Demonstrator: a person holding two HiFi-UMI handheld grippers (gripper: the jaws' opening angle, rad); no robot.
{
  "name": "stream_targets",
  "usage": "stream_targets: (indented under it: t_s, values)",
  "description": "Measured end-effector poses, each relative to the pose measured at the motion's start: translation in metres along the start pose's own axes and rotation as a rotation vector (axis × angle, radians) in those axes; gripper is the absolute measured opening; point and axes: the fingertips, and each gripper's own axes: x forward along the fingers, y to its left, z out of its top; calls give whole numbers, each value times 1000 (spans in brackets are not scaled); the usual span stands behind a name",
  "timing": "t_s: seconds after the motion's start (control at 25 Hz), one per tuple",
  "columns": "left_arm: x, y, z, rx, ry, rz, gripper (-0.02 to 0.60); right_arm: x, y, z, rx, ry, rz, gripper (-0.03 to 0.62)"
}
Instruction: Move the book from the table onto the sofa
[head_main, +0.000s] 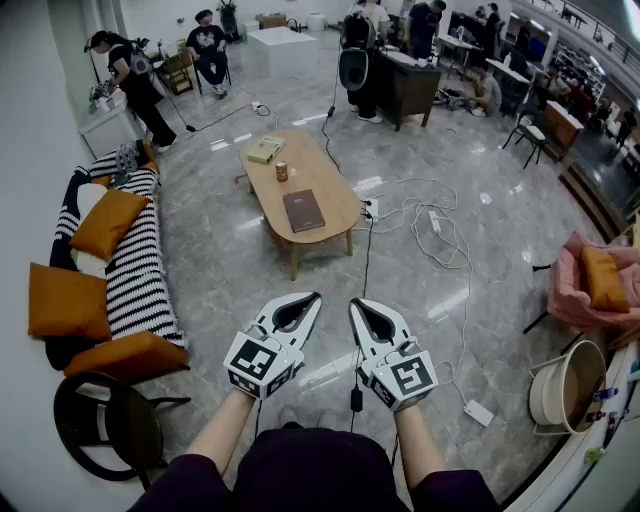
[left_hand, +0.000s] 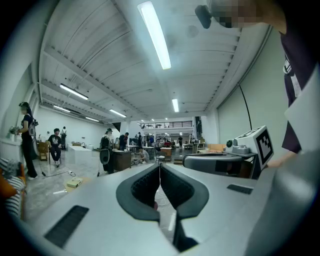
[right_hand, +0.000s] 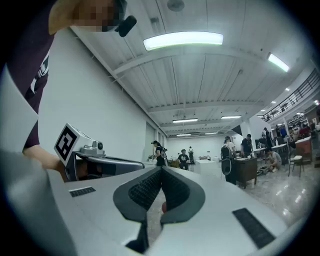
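Observation:
A dark brown book (head_main: 304, 210) lies flat on the near half of a light wooden oval table (head_main: 335, 192), well ahead of both grippers. The striped sofa (head_main: 135, 270) with orange cushions (head_main: 106, 223) stands along the left wall. My left gripper (head_main: 314, 297) and right gripper (head_main: 354, 303) are held side by side, level, low in the head view and far short of the table. Both are shut with nothing between their jaws. In the left gripper view the left gripper (left_hand: 160, 166) has its tips meeting, and in the right gripper view the right gripper (right_hand: 161, 170) does too.
A pale book (head_main: 264, 150) and a small can (head_main: 282, 171) sit at the table's far end. Cables (head_main: 425, 222) trail over the floor right of the table. A black chair (head_main: 105, 420) stands near left, a pink armchair (head_main: 590, 285) at right. Several people work at the back.

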Motion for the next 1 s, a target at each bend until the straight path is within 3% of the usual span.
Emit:
stream_targets:
  t_s: [0.12, 0.52, 1.0]
  values:
    - [7, 4, -2, -1, 6, 21, 15, 4, -4, -2, -8, -36, 43, 23]
    - [28, 29, -24, -22, 42, 69, 15, 32, -24, -29, 26, 1, 94, 23]
    - [85, 145, -40, -60, 69, 61, 15, 149, -67, -56, 113, 46, 95, 23]
